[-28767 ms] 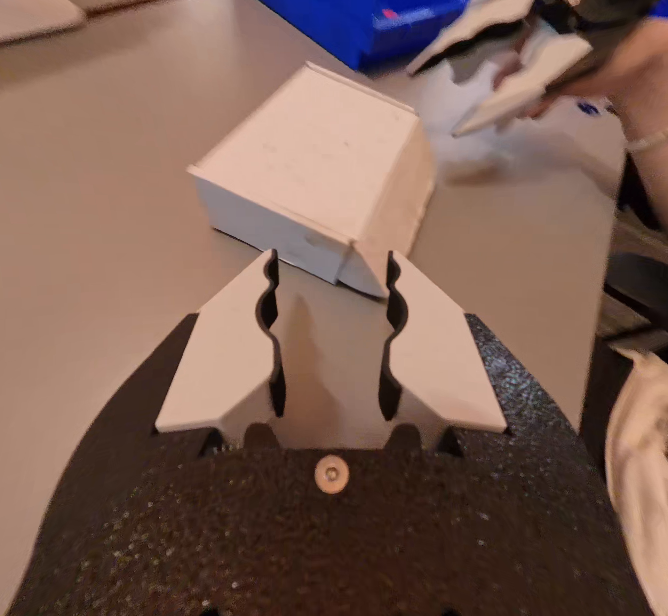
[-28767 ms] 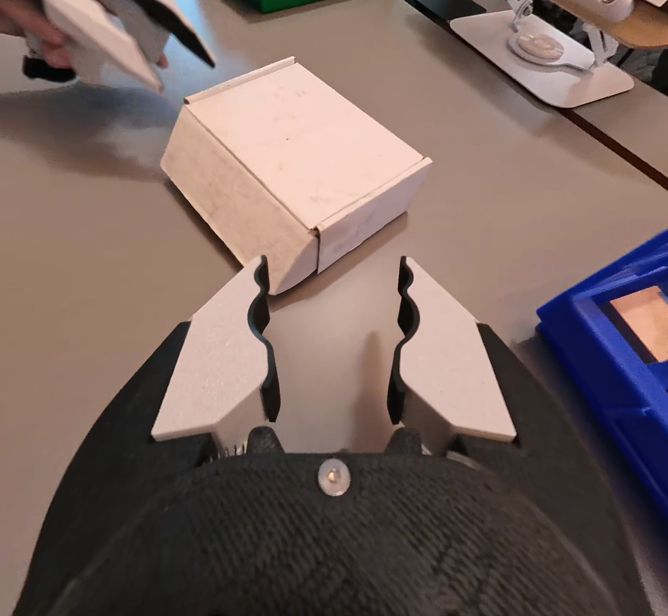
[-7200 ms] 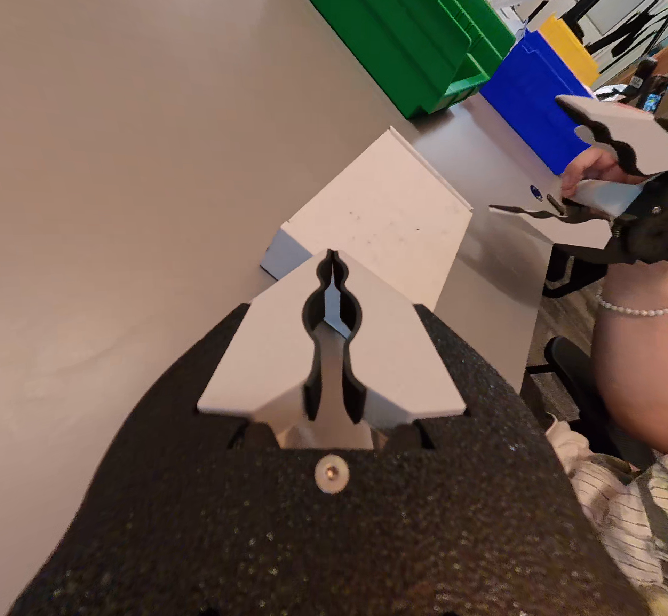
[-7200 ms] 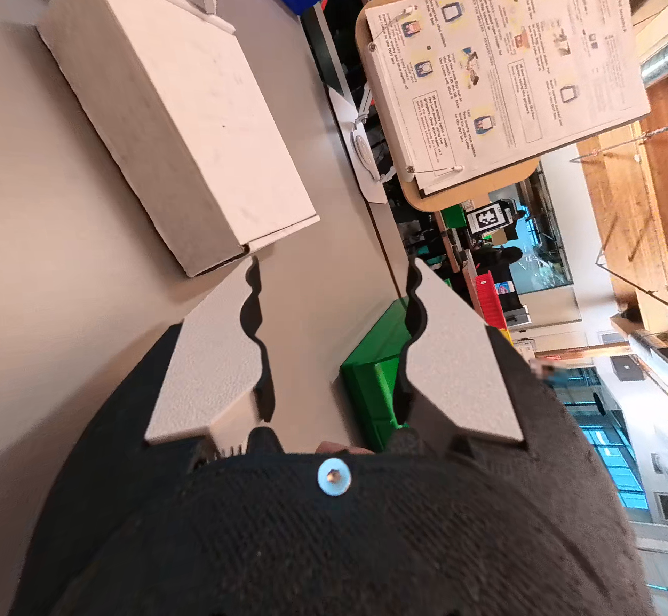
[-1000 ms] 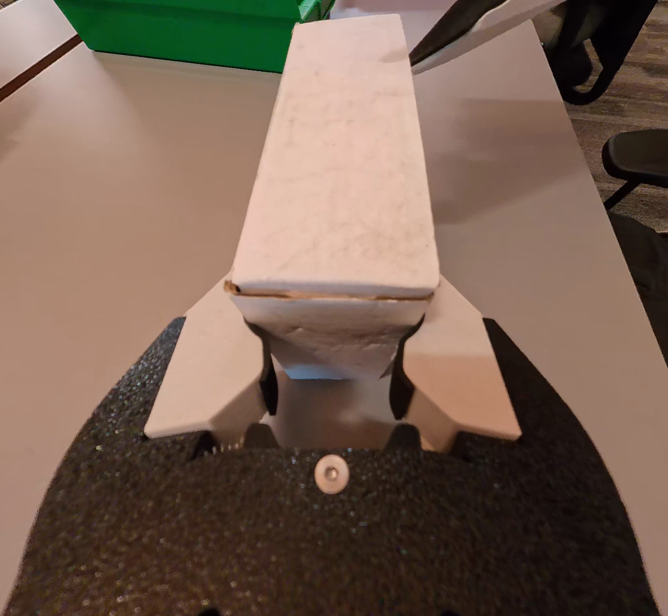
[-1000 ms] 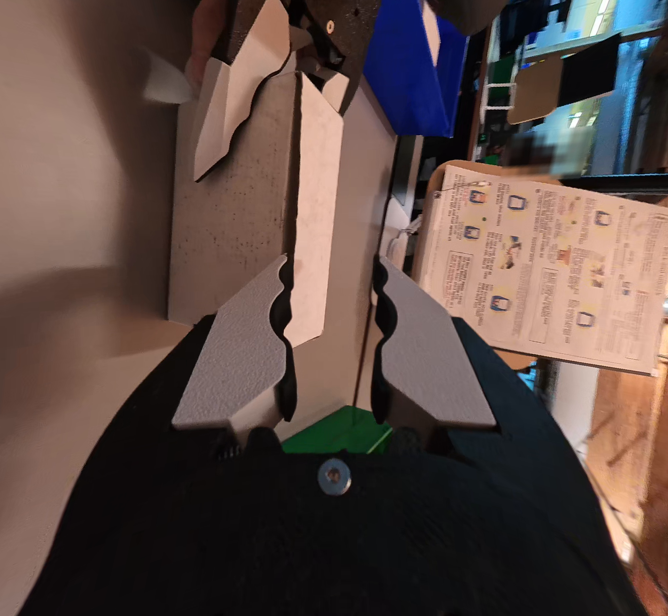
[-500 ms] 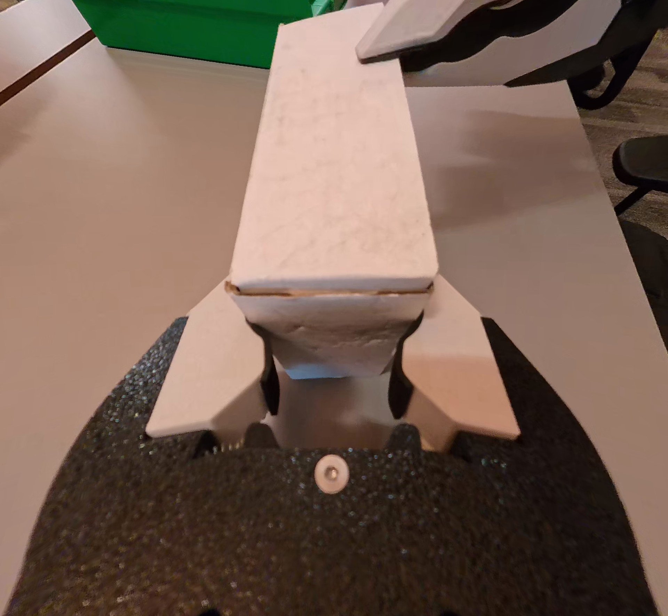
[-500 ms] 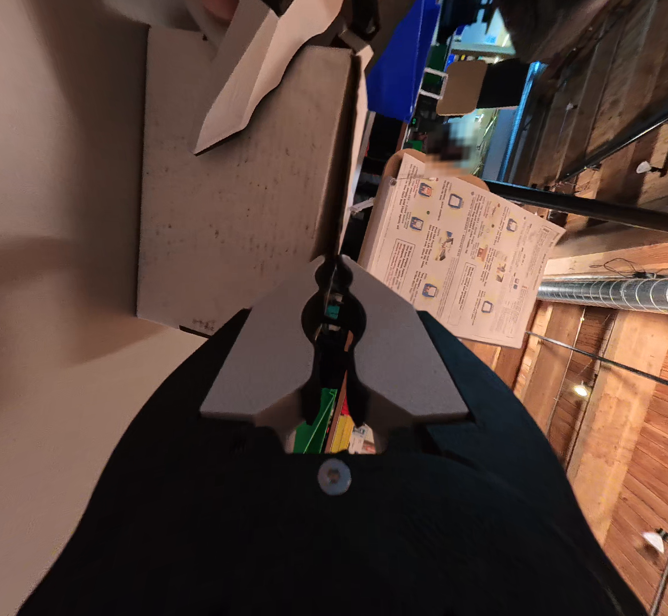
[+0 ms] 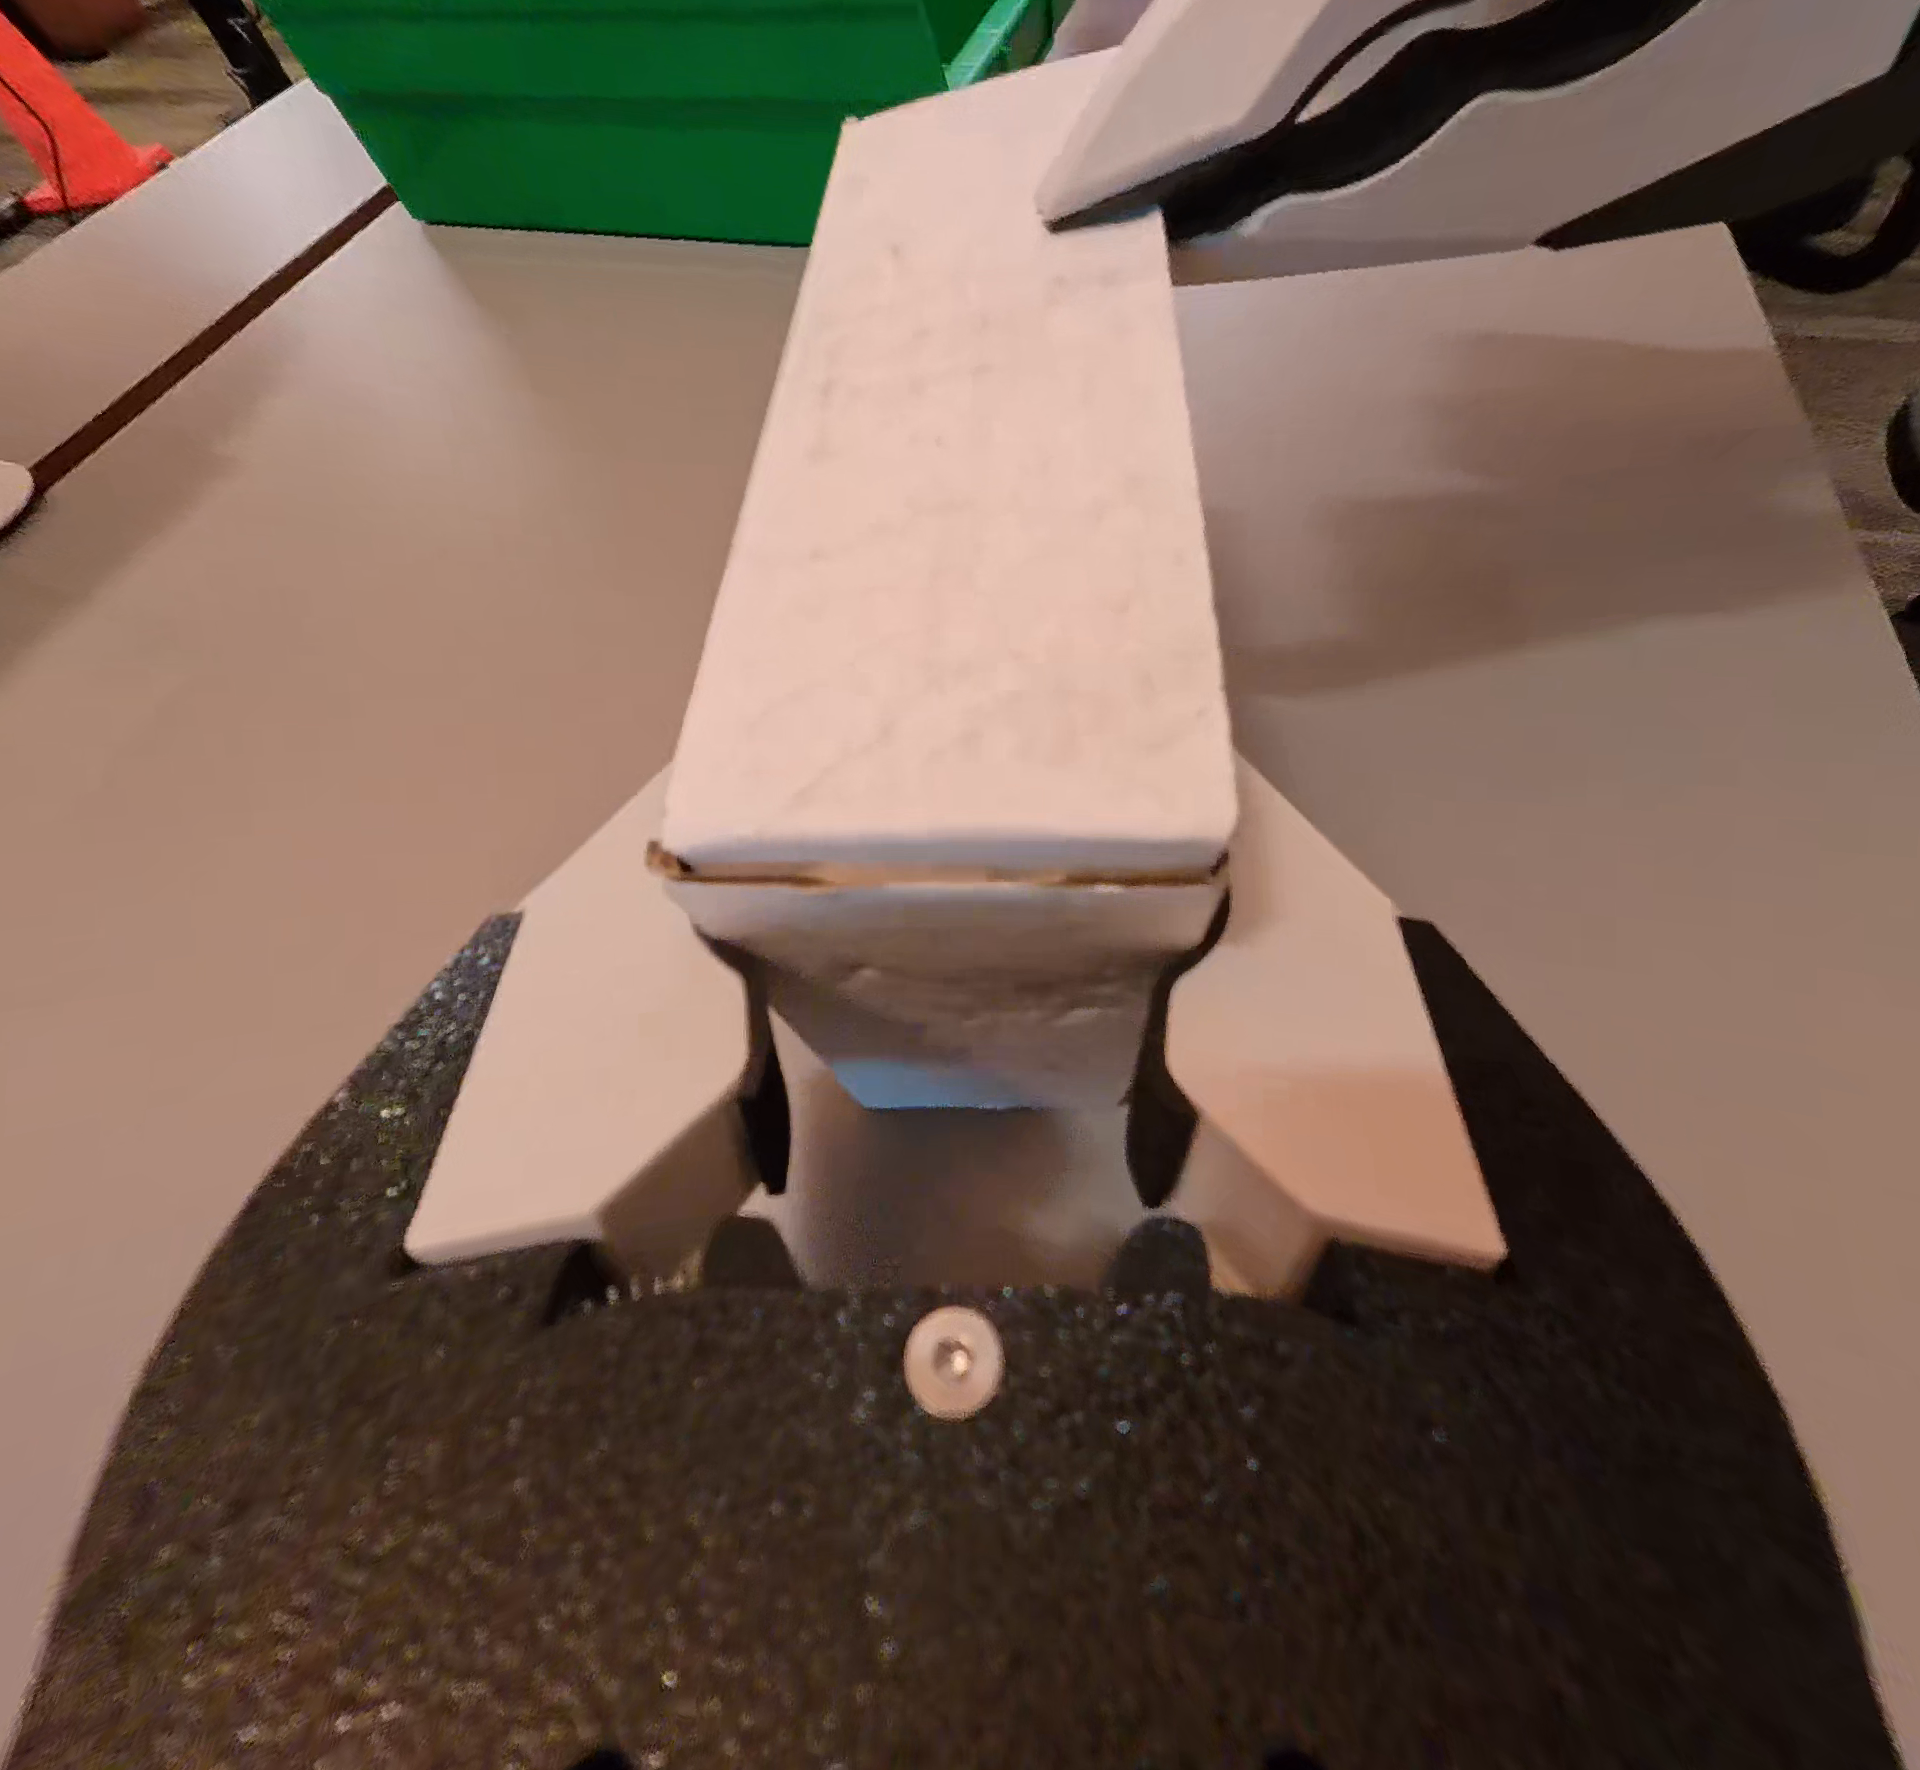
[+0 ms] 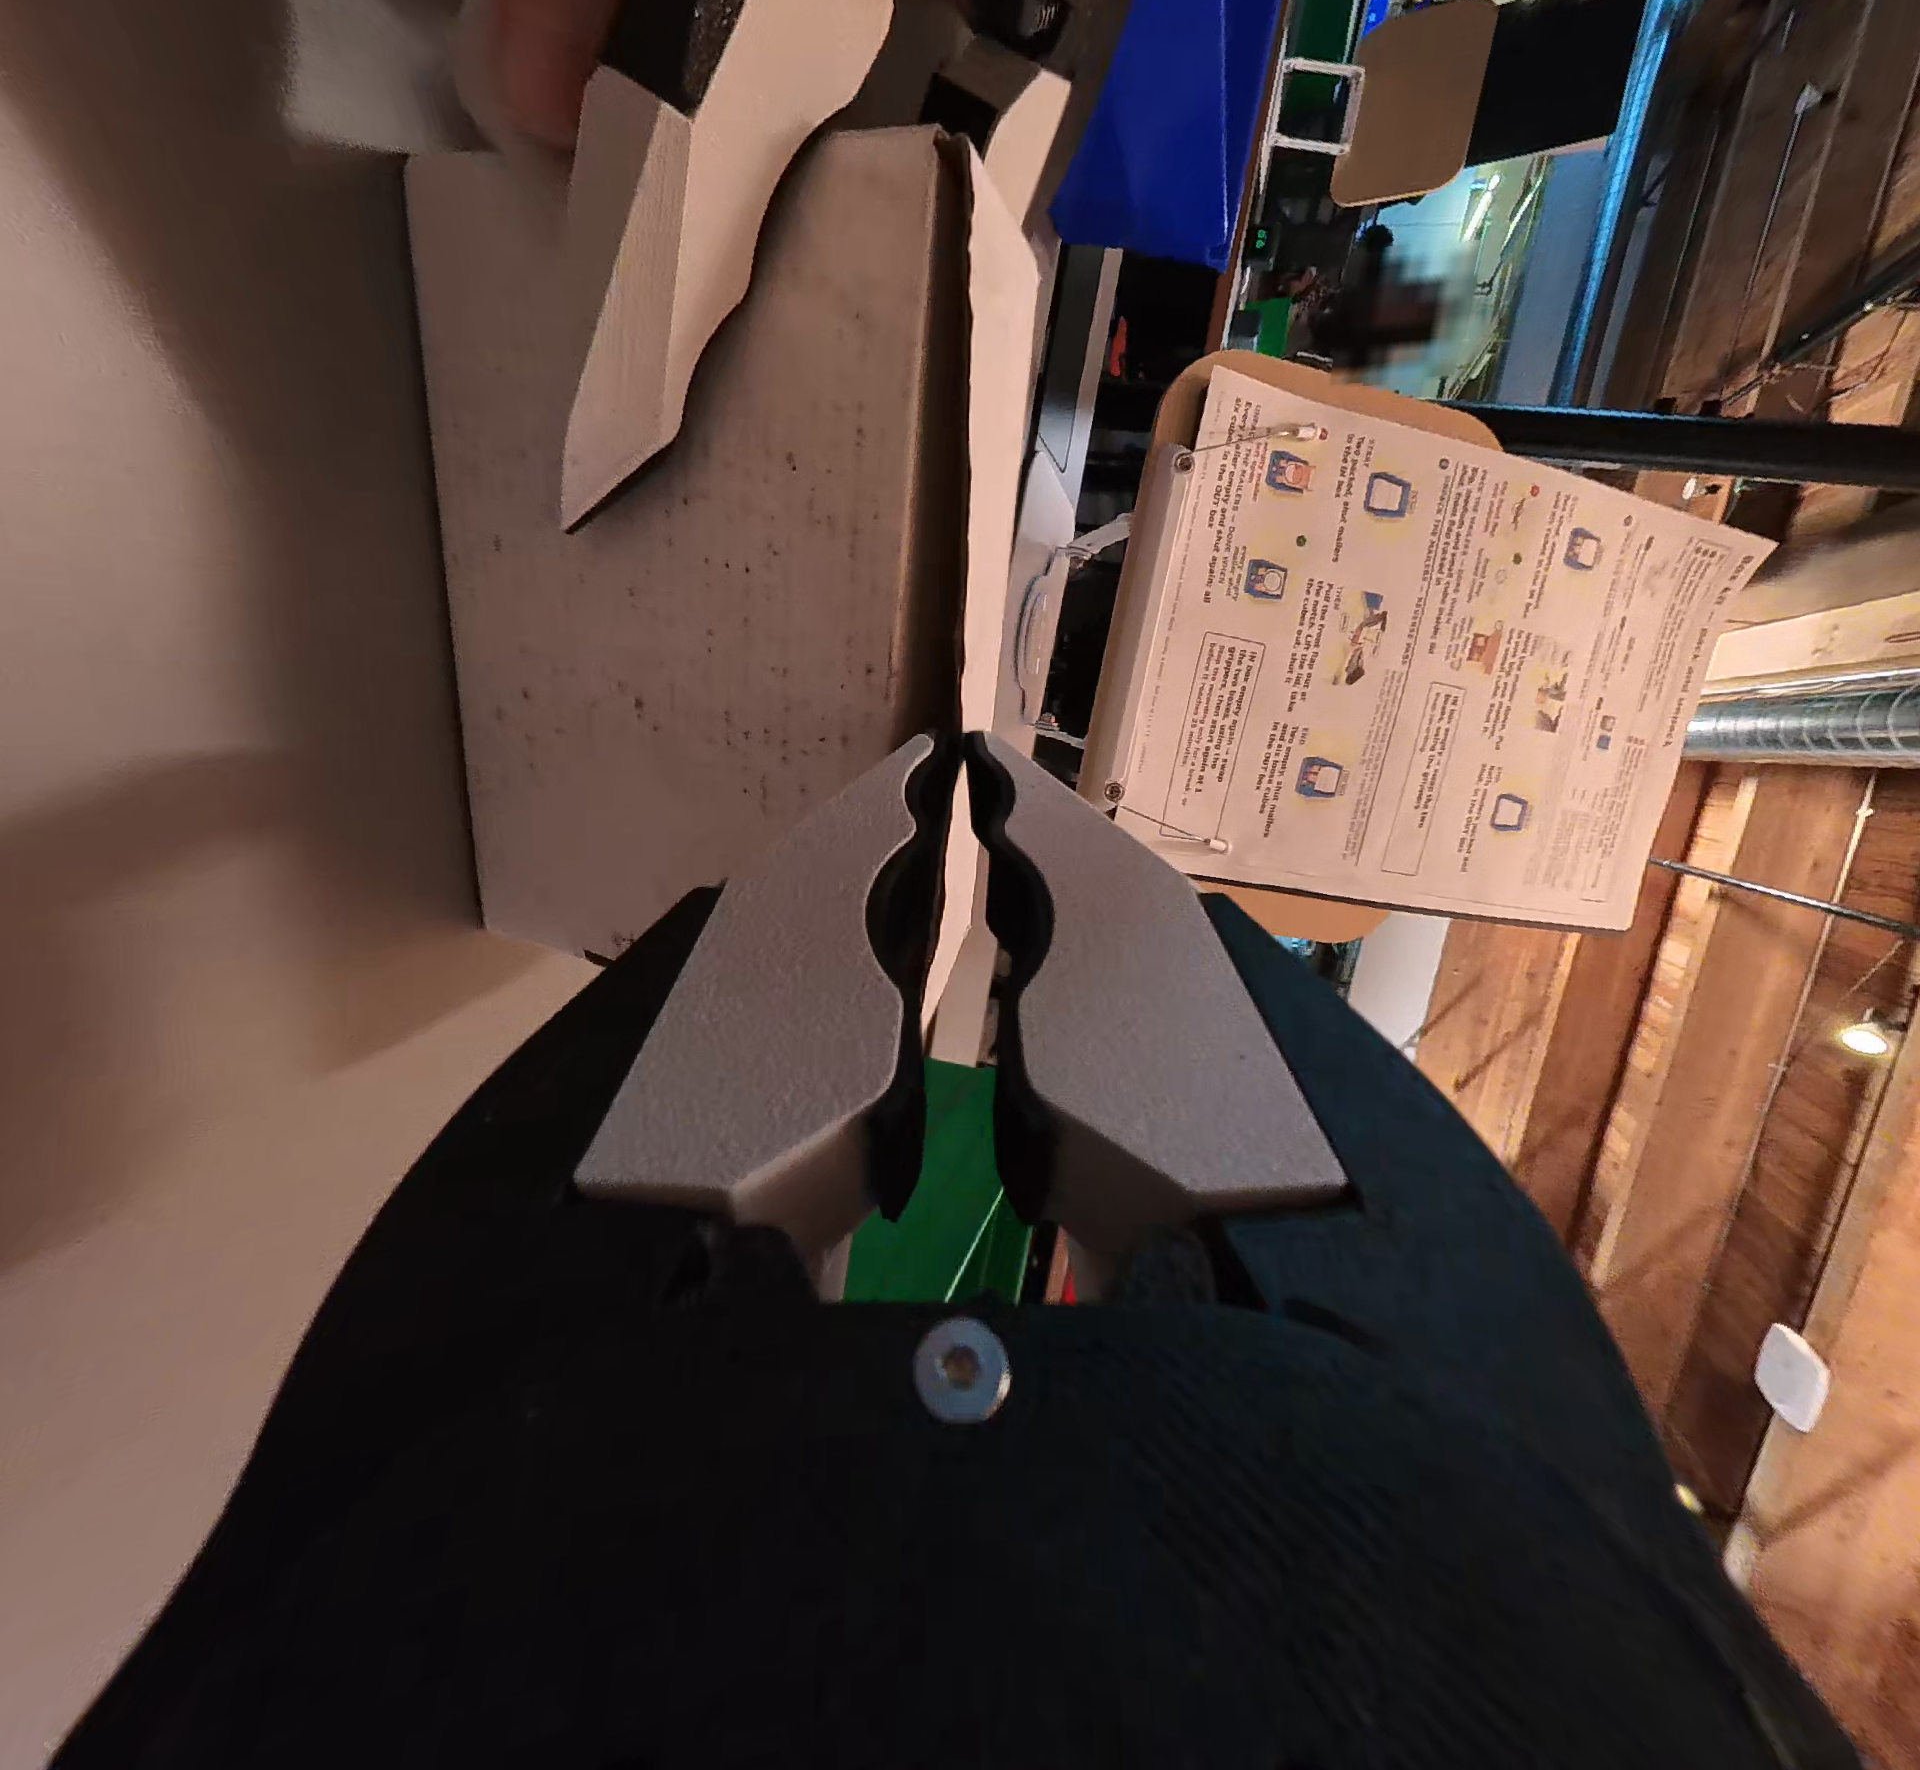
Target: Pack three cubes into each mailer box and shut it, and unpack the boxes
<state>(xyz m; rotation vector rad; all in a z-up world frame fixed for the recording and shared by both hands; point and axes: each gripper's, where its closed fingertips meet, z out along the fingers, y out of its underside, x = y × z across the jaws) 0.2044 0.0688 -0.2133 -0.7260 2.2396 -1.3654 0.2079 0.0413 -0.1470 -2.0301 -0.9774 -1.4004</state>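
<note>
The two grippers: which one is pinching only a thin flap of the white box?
The right gripper, shut on the flap; the left gripper clamps the whole box end.

White mailer box (image 9: 966, 515) is looking speckled with dark dots underneath, green bin (image 9: 644, 37) is sitting bright against the beige table (image 9: 364, 525), grey-white fingers (image 9: 582, 1076), black sparkly gripper body.

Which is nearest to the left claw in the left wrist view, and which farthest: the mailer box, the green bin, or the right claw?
1. Mailer box: gripped in the left claw itself, dead ahead.
2. Right claw: at the box's far end, upper right.
3. Green bin: behind the box, upper left.
</note>
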